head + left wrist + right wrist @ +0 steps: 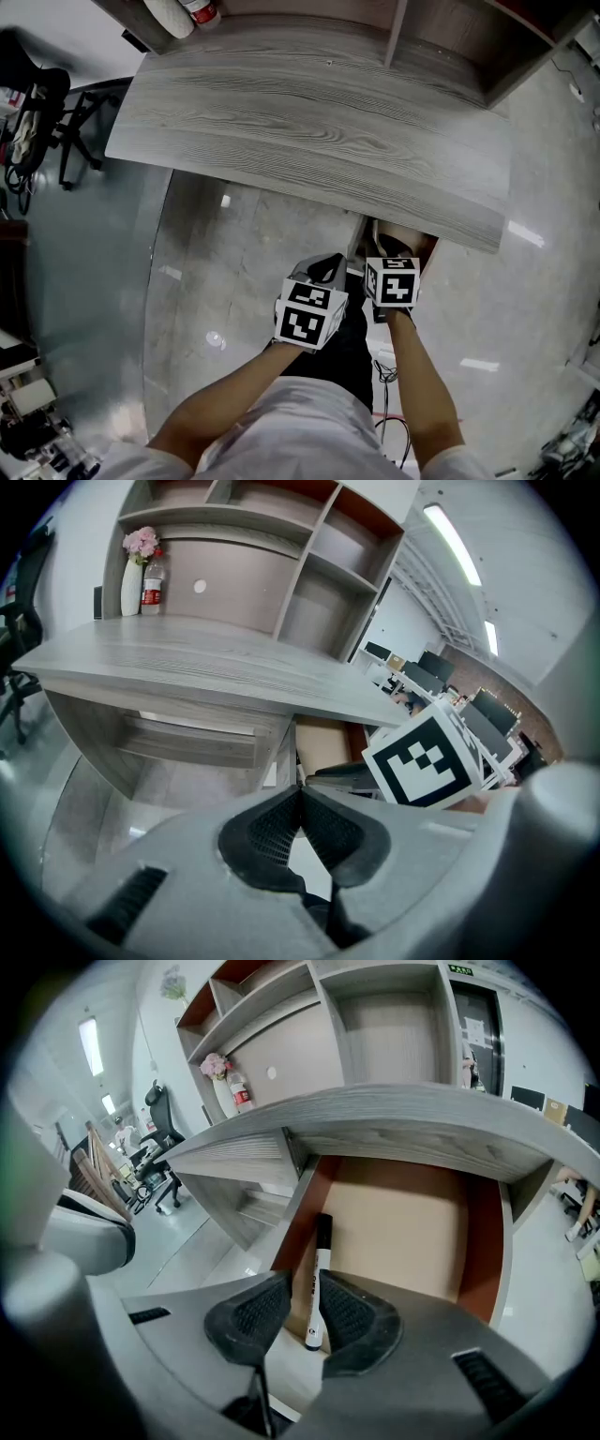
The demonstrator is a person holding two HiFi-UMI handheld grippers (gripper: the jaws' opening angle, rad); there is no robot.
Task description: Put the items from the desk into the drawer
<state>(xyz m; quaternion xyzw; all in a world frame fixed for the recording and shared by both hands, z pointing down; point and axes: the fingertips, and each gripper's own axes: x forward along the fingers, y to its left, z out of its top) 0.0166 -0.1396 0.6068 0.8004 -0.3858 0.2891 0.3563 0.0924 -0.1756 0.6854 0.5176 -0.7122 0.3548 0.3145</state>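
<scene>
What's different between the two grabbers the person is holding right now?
The left gripper's jaws meet at their tips, while the right gripper's jaws stand apart. The left gripper looks toward the desk from the side; the right gripper looks into the open drawer, where a marker lies. Both are grey with black ribbed pads.

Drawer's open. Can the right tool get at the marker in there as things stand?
Probably yes. The marker lies in the open drawer along its left wall, in line with the right tool, whose jaws stand apart. Nothing covers it, though that wall may crowd one jaw.
</scene>
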